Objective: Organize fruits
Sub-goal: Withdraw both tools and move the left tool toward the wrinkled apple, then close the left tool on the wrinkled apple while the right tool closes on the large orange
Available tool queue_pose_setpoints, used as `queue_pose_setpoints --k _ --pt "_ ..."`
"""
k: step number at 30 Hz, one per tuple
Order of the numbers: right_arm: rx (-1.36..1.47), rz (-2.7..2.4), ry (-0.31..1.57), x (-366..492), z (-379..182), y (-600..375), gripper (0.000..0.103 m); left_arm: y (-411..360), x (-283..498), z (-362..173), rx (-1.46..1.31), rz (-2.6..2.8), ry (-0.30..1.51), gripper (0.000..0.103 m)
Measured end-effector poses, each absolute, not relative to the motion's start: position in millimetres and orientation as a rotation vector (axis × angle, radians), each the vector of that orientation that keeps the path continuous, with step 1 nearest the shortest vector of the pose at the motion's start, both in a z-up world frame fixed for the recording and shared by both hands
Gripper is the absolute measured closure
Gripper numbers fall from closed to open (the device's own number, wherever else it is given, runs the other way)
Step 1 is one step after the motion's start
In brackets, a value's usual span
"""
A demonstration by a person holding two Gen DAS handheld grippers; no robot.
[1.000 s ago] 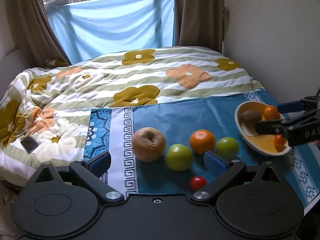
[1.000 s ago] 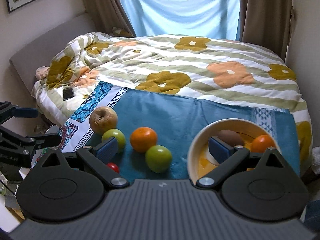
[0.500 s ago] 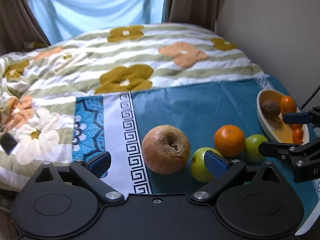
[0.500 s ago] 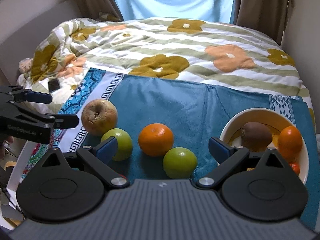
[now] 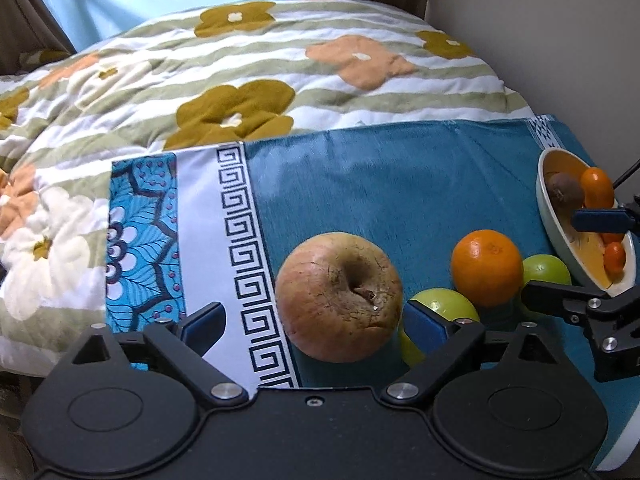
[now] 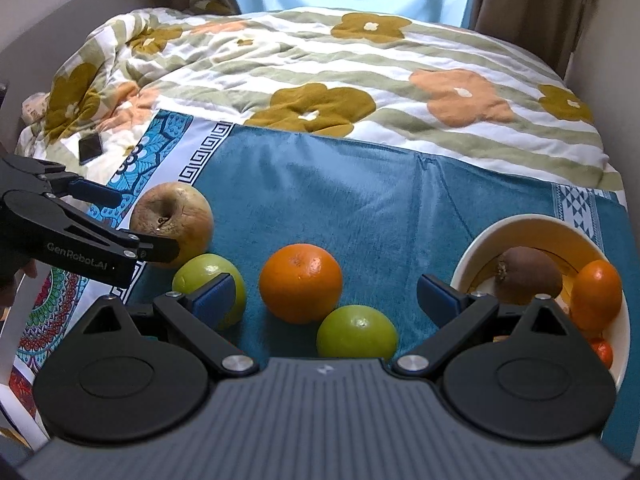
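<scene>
A wrinkled brown apple [image 5: 340, 296] lies on the teal cloth [image 5: 380, 184], between the open fingers of my left gripper [image 5: 316, 322]; it also shows in the right wrist view [image 6: 172, 220]. To its right lie a green fruit [image 5: 444, 308], an orange [image 5: 486, 268] and a second green fruit [image 5: 546, 270]. My right gripper [image 6: 326, 298] is open and empty, just short of the orange [image 6: 300, 282] and green fruit [image 6: 356, 336]. A cream bowl [image 6: 532, 228] at the right holds a kiwi [image 6: 528, 274], a small orange [image 6: 596, 296] and small red fruits.
The cloth lies on a bed with a floral quilt [image 6: 320, 68]. A phone [image 6: 90, 148] lies on the quilt at the left. A wall [image 5: 540, 40] runs along the bed's right side; curtains and a window are behind.
Both grippers have moved forward and down toward the fruits. The left gripper now has the brown apple between its open fingers. The small red tomato has dropped out of view.
</scene>
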State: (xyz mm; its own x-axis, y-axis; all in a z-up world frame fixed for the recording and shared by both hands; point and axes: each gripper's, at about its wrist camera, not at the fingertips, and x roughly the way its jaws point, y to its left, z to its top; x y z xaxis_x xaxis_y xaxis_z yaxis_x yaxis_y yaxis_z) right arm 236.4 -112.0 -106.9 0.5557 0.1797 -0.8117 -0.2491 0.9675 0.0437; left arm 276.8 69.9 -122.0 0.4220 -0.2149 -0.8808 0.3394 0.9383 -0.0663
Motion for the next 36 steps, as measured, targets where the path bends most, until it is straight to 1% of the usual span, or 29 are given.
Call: queue_pose_setpoints --k 3,5,10,12,13,14,24,28,36 --pt "-0.12 0.285 0.967 243 -111 -110 0.0 69 280 -126 0.115 -0.369 1.099 0.008" --pt "-0.15 0.301 0.976 245 -114 -108 0.0 68 282 -129 0.112 -0.373 1.109 0.012" --pt "-0.176 0.33 1.003 251 -120 -106 0.0 69 285 -132 0.083 -0.381 1.118 0.013" --pt "-0.182 0.338 1.012 253 -123 -106 0.0 69 284 -132 0.075 -0.395 1.111 0.018" --pt "-0.184 0.342 1.018 254 -124 -106 0.0 68 284 -132 0.068 -0.411 1.109 0.024" --pt "-0.186 0.346 1.022 255 -125 -106 0.0 67 283 -132 0.068 -0.417 1.107 0.025" --pt "-0.239 0.408 1.037 261 -133 -100 0.0 66 278 -130 0.108 -0.413 1.09 0.026" --pt "-0.233 0.43 1.062 264 -139 -98 0.009 72 274 -130 0.101 -0.404 1.088 0.026" --pt "-0.227 0.447 1.068 266 -146 -94 0.018 81 264 -129 0.072 -0.37 1.084 0.026"
